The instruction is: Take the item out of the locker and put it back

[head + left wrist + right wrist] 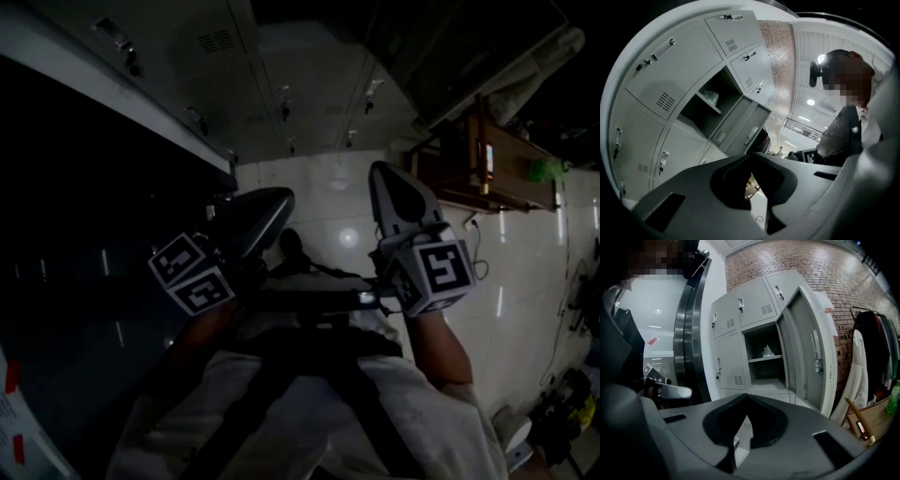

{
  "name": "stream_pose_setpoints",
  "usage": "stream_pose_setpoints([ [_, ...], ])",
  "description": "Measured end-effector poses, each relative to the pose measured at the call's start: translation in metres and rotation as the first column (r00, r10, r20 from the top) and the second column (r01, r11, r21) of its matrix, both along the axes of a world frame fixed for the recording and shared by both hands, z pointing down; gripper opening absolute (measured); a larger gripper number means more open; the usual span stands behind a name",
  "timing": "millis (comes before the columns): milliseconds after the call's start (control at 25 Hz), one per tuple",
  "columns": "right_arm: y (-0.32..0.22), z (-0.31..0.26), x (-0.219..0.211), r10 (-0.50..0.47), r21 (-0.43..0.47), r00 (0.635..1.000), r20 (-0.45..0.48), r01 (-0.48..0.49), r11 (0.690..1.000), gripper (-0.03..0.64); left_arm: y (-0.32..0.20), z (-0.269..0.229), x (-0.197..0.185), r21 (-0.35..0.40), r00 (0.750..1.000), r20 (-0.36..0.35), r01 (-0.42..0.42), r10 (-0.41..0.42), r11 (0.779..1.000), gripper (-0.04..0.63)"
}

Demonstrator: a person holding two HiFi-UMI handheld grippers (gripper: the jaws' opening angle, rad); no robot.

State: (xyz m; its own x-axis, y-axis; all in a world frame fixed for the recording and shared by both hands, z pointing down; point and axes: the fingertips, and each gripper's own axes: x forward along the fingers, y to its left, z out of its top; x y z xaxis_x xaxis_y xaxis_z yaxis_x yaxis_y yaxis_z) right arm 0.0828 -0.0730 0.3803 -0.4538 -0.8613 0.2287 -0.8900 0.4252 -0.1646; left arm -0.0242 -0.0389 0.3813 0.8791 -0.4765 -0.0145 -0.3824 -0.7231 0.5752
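Ahead of the right gripper [747,398] and above its tips stood the open locker [765,363]. The item [768,351], a small pale crumpled lump, sat on the locker's inner shelf [765,359], well apart from both tools. From the left gripper [750,157] the same item [711,96] lay up and to the left of the tips, seen at a slant.

Both pairs of jaws were closed tip to tip with nothing between them.

I judged the first risk to be reaching in with the jaws closed like this. They would nudge the light item deeper along the shelf rather than take it. A soft, crumpled thing could also fold or slip out of a shallow pinch. The open door [807,348] stood just right of the opening as the right gripper looked at it, so a wide approach from that side could knock its edge. The shelf's front lip could catch the lower jaw if the tool came in low.

The item seemed to rise to a small peak, so its longer line looked roughly upright. It was too small to tell which way it faced.
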Motion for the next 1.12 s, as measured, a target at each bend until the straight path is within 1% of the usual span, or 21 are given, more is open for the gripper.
stream_pose_setpoints([
  [120,0.025,0.002,0.015,-0.039,-0.014,0.999,-0.005,0.039,0.999,0.003,0.026,-0.006,0.017,0.009,0.999,-0.007,0.046,-0.046,0.999,-0.003],
  [280,0.066,0.003,0.033,-0.103,-0.007,0.995,-0.007,0.103,0.995,0.003,0.073,-0.006,0.041,0.016,0.993,-0.009,0.12,-0.12,0.993,-0.003],
  [360,0.088,0.007,0.042,-0.119,-0.014,0.993,-0.008,0.119,0.993,0.003,0.095,-0.001,0.05,0.019,0.988,-0.004,0.155,-0.155,0.988,-0.003],
  [440,0.108,0.008,0.049,-0.127,-0.018,0.992,-0.009,0.127,0.992,0.003,0.119,0.004,0.057,0.008,0.985,-0.004,0.17,-0.17,0.985,-0.003],
  [560,0.139,0.008,0.055,-0.137,-0.017,0.991,-0.012,0.137,0.99,0.003,0.154,0.007,0.066,-0.014,0.986,-0.024,0.165,-0.165,0.986,-0.003],
  [720,0.165,0.009,0.057,-0.128,-0.019,0.992,-0.005,0.128,0.992,0.003,0.179,0.007,0.072,-0.007,0.989,-0.029,0.148,-0.148,0.989,-0.003],
  [880,0.174,0.008,0.048,-0.12,-0.019,0.993,-0.01,0.12,0.993,0.003,0.187,0.002,0.067,-0.003,0.991,-0.036,0.128,-0.128,0.992,-0.003],
  [1120,0.178,0.011,0.029,-0.095,-0.04,0.995,-0.01,0.094,0.995,0.003,0.189,0.0,0.044,-0.003,0.994,-0.03,0.107,-0.107,0.994,-0.003],
])
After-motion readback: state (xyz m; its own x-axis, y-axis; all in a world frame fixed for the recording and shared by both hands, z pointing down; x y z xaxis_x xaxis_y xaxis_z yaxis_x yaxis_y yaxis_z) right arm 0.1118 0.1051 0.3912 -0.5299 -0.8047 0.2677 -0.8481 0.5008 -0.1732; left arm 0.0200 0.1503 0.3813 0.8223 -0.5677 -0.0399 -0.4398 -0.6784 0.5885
